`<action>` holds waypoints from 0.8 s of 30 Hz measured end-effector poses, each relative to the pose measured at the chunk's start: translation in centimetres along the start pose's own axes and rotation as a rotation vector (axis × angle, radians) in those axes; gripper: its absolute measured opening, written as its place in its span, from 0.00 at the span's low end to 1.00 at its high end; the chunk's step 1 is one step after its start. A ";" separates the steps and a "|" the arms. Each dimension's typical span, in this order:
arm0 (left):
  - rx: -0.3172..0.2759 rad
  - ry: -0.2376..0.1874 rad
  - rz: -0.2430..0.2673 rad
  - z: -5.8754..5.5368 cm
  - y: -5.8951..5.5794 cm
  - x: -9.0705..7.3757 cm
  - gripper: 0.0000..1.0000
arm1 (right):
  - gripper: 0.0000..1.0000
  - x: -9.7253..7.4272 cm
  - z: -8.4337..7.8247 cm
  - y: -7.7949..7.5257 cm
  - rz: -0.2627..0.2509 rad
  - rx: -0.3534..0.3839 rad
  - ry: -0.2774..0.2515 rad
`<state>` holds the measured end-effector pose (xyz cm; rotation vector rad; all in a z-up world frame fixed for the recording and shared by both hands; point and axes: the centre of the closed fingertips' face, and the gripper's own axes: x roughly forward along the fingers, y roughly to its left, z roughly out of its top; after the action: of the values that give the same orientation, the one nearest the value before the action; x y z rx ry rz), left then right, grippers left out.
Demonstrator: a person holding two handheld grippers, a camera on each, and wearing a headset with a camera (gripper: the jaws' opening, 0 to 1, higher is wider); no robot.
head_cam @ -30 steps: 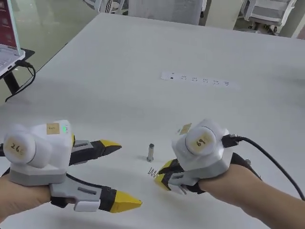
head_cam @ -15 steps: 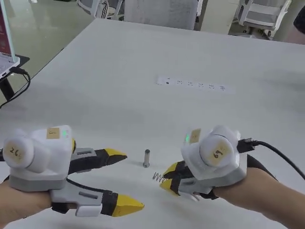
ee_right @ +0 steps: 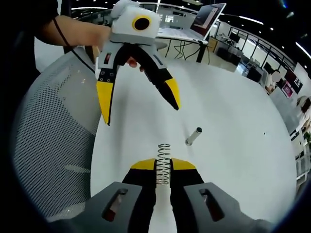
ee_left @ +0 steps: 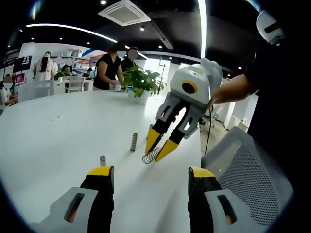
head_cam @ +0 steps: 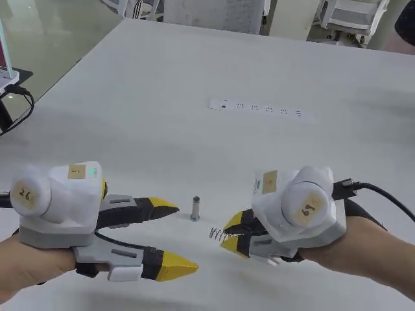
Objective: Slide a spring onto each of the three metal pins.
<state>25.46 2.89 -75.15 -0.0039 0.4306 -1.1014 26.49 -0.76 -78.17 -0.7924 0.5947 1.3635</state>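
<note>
A short metal pin [head_cam: 195, 208] stands upright on the white table [head_cam: 194, 84], between the two grippers. My right gripper [head_cam: 233, 234] is shut on a thin wire spring [head_cam: 217, 233], which sticks out of its yellow tips toward the pin. In the right gripper view the spring [ee_right: 164, 167] sits pinched between the jaws, with the pin [ee_right: 193, 137] just ahead to the right. My left gripper [head_cam: 172, 236] stands open with nothing in it, its upper tip close to the pin. The left gripper view shows the pin [ee_left: 102, 160] and, farther off, a second upright piece with coils around it [ee_left: 133, 141].
A white power strip [head_cam: 259, 108] lies across the middle of the table. A mesh chair [ee_left: 243, 170] stands at the near edge. A laptop [ee_right: 209, 17] sits on a stand off the left side, and people stand in the far background.
The left gripper has crept closer to the pin. The right gripper, still holding the spring, has drifted slightly right of the pin. The head camera has shifted too.
</note>
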 end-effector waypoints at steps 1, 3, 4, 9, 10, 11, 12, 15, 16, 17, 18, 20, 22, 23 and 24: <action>0.005 0.006 0.000 -0.2 0.1 0.0 0.55 | 0.07 0.0 0.1 0.1 0.002 -0.016 0.001; 0.005 0.005 -0.001 -0.2 0.1 0.0 0.54 | 0.07 0.0 0.4 0.2 0.007 -0.036 -0.003; 0.002 0.003 -0.003 -0.2 0.0 0.0 0.53 | 0.07 0.0 0.7 0.3 0.007 -0.042 -0.003; 0.017 0.001 -0.004 -0.3 -0.2 -0.1 0.45 | 0.07 0.3 1.7 1.0 0.028 -0.102 -0.025; 0.020 0.000 -0.002 -0.2 -0.1 -0.2 0.44 | 0.07 0.4 1.8 1.1 0.027 -0.114 -0.022; 0.019 -0.003 -0.002 -0.2 -0.1 -0.2 0.42 | 0.07 0.4 1.9 1.3 0.031 -0.135 -0.024; 0.014 -0.006 -0.004 -0.2 -0.2 -0.2 0.41 | 0.07 0.5 2.0 1.4 0.033 -0.141 -0.024; 0.019 -0.005 -0.005 -0.1 -0.2 -0.2 0.40 | 0.07 0.5 2.2 1.5 0.037 -0.160 -0.028; 0.016 -0.007 -0.007 -0.1 -0.3 -0.2 0.39 | 0.07 0.4 2.3 1.5 0.034 -0.162 -0.026; 0.015 -0.008 -0.011 0.0 -0.3 -0.2 0.37 | 0.07 0.4 2.3 1.5 0.034 -0.164 -0.027; 0.018 -0.008 -0.014 0.0 -0.4 -0.1 0.36 | 0.07 0.4 2.5 1.5 0.033 -0.169 -0.033; 0.019 -0.008 -0.018 0.1 -0.5 0.0 0.33 | 0.07 0.2 2.7 1.5 0.032 -0.171 -0.041; 0.022 -0.013 -0.021 0.3 -0.6 0.1 0.31 | 0.07 0.1 2.8 1.4 0.029 -0.173 -0.043; 0.023 -0.016 -0.022 0.4 -0.6 0.1 0.30 | 0.07 0.1 2.9 1.4 0.027 -0.177 -0.044; 0.025 -0.021 -0.023 0.5 -0.6 0.1 0.30 | 0.07 0.0 3.0 1.4 0.028 -0.180 -0.049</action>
<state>25.15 2.35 -74.56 0.0016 0.3993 -1.1288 24.87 1.62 -76.53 -0.8957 0.4503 1.4724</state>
